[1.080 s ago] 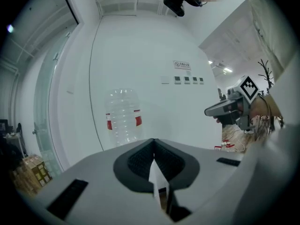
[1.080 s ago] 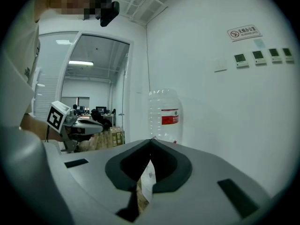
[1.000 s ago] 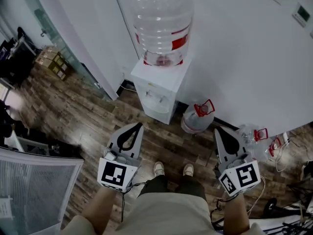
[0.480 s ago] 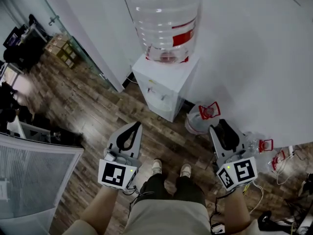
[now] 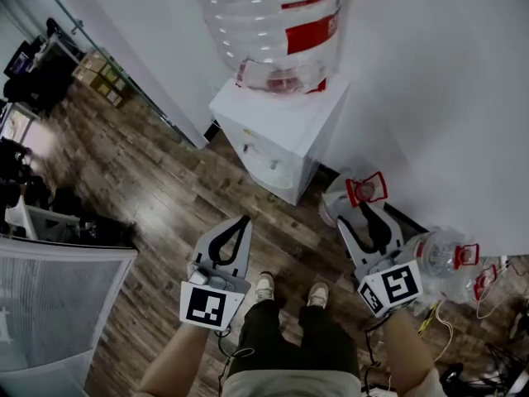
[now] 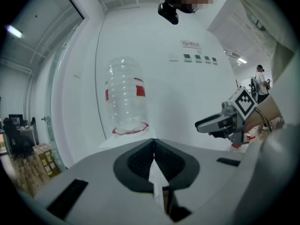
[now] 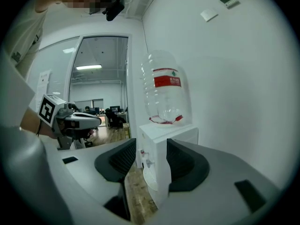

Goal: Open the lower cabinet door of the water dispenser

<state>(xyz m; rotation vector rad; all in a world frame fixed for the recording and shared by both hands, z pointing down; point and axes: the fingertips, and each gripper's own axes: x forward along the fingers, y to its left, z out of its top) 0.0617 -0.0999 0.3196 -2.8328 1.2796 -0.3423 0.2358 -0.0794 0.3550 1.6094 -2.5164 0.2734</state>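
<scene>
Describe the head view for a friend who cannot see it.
Looking down, a person stands on a wooden floor facing a white water dispenser with a large clear bottle on top. Two handheld grippers point toward it: the left gripper is shut, while the fingers of the right gripper have just been opening, holding nothing. Spare bottles sit nearby.

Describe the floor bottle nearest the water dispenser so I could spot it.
Find the white water dispenser against the wall, topped by a big upturned bottle. On the wooden floor just right of it is a clear spare bottle with a red handle. It is the one closest to the dispenser; another clear bottle sits farther right.
</scene>
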